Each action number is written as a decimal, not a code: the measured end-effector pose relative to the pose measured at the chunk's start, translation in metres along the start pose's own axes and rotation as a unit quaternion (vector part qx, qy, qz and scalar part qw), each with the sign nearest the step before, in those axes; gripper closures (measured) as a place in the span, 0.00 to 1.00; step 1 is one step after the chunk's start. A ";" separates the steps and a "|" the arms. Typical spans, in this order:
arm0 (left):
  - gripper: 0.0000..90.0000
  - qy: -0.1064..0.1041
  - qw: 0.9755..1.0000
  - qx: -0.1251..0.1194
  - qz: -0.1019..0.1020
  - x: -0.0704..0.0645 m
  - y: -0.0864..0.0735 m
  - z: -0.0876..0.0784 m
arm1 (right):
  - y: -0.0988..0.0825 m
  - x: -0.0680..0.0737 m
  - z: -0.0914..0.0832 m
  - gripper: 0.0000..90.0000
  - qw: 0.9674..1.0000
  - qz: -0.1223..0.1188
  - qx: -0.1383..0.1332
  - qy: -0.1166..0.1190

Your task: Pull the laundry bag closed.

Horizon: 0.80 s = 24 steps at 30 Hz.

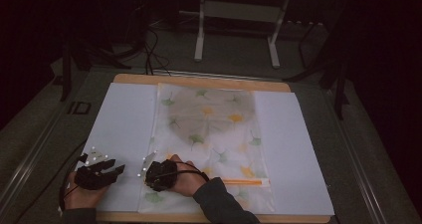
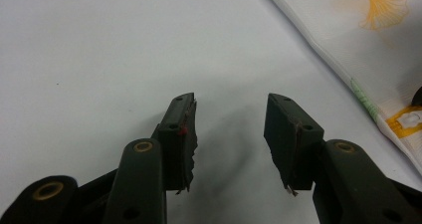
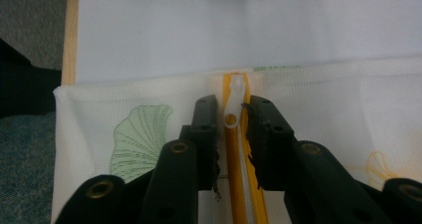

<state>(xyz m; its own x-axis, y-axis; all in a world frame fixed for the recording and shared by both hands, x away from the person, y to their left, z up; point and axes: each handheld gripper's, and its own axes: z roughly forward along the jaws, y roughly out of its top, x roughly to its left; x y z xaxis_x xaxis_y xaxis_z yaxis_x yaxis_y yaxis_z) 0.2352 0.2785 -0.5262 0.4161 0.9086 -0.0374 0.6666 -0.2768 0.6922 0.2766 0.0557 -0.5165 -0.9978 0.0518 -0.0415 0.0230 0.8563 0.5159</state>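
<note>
two grippers: our right gripper (image 3: 232, 134) nearly pinches the zipper pull (image 3: 233, 107) between its jaws; left gripper (image 2: 231, 134) spread, idle; next, we likely pull.

- I find no words, brand names or numbers that I can read anywhere around my table (image 1: 209, 79).
- To the left of the table, on the grey surface beside it, there is a dark mark (image 1: 79, 108) shaped like two or three block letters; it is too dim and small for me to read.
- On the table, the pouch (image 1: 214, 134) carries printed yellow and green leaf shapes and no lettering.
- My tongs bear no label I can make out.
</note>
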 end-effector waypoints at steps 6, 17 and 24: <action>0.62 0.000 1.000 0.001 0.001 0.000 0.000 0.000 | 0.003 -0.005 0.001 0.89 1.000 0.010 0.008 0.010; 0.62 -0.001 1.000 0.000 0.003 -0.002 0.000 0.001 | 0.017 -0.011 0.004 0.90 0.997 0.017 0.058 0.037; 0.62 -0.004 1.000 0.000 0.007 -0.003 0.000 0.001 | 0.020 -0.013 0.005 0.93 0.997 0.012 0.067 0.039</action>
<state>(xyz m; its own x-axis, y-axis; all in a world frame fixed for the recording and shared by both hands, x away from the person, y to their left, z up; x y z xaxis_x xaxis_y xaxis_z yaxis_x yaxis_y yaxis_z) 0.2348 0.2751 -0.5266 0.4309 0.9018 -0.0341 0.6600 -0.2892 0.6933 0.2901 0.0749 -0.5100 -0.9985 0.0386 0.0386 0.0508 0.9165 0.3968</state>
